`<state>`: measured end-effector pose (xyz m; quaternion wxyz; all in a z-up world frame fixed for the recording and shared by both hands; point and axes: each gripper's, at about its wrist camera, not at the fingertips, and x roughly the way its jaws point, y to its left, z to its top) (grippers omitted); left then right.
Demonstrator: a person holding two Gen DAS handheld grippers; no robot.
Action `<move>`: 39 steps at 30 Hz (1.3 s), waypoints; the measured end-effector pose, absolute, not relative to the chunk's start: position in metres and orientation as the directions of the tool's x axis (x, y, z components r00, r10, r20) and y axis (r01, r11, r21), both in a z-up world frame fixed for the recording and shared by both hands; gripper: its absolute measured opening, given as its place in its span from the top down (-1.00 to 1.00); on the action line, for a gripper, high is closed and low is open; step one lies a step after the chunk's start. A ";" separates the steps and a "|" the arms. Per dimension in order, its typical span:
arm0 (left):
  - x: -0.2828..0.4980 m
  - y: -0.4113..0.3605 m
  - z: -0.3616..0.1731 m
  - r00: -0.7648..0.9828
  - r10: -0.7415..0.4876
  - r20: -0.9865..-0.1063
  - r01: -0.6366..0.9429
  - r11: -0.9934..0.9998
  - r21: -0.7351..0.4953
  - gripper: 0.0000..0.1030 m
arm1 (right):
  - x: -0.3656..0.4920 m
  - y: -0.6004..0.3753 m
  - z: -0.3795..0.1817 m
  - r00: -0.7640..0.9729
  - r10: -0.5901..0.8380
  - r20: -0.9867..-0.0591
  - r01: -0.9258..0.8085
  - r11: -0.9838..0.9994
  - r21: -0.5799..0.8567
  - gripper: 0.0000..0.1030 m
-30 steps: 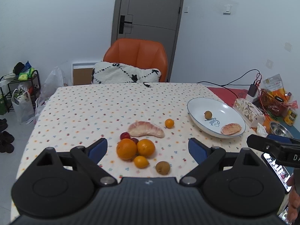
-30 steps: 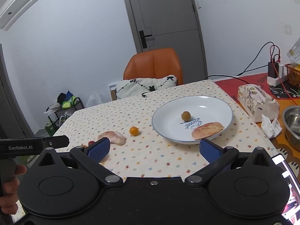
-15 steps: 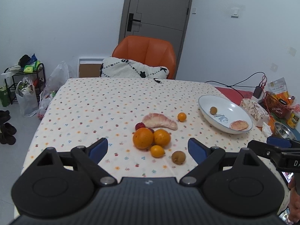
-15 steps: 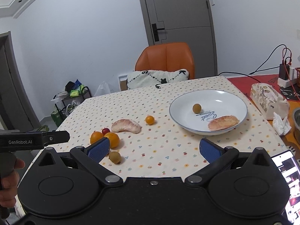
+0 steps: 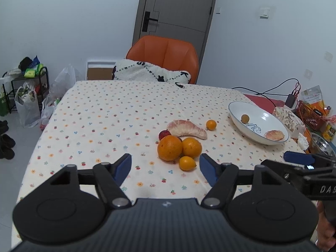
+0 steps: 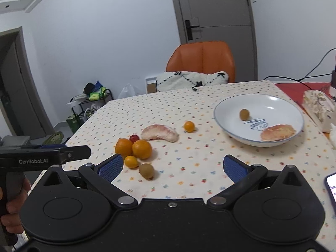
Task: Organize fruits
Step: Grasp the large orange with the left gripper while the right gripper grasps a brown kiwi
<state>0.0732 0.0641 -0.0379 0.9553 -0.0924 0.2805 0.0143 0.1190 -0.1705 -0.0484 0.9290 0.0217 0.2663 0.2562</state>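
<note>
The left gripper (image 5: 166,169) hangs low over the near edge of the table (image 5: 100,113), its blue pads narrowing with nothing between them yet; the small yellow-orange fruit (image 5: 187,163) lies just ahead, a little toward the right pad. The right gripper (image 6: 171,166) is spread wide and empty, with the brown kiwi (image 6: 146,170) just in front of it near its left pad. My worry is the crowding: that small fruit sits just beside the two big oranges (image 5: 169,147), which touch each other, with a red fruit (image 5: 164,134) tucked behind them. If the pads close off-centre, the round fruit could squirt out and roll toward the near edge, or the pad could knock the oranges and set the whole cluster rolling. Beyond the cluster lies the peeled pomelo wedge (image 5: 187,128), soft enough to tear if pinched hard, and a lone little orange fruit (image 5: 211,124) beside it. Farther toward the right edge, the white plate (image 5: 237,107) already holds a small brown fruit (image 5: 244,118) and a pomelo piece (image 5: 274,135); anything dropped in carelessly could roll across it.
</note>
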 end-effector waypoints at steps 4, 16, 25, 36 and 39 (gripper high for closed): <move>0.079 0.069 -0.044 0.837 -0.028 -0.547 -0.083 0.981 -0.176 -0.24 | 0.124 -0.160 -0.056 0.701 0.508 -0.500 -0.492 0.853 0.177 -0.77; 0.113 0.071 -0.059 0.811 -0.050 -0.583 -0.071 0.980 -0.184 -0.10 | 0.150 -0.133 -0.079 0.626 0.554 -0.549 -0.528 0.819 0.225 -0.36; 0.132 0.074 -0.068 0.793 -0.063 -0.606 -0.072 0.978 -0.197 -0.10 | 0.168 -0.116 -0.094 0.573 0.583 -0.576 -0.548 0.795 0.259 -0.10; 0.154 0.069 -0.075 0.786 -0.081 -0.613 -0.059 0.977 -0.205 -0.09 | 0.180 -0.124 -0.099 0.555 0.608 -0.568 -0.545 0.782 0.304 0.45; 0.156 0.069 -0.077 0.790 -0.106 -0.604 -0.055 0.969 -0.242 0.04 | 0.179 -0.126 -0.097 0.555 0.610 -0.565 -0.548 0.780 0.303 0.49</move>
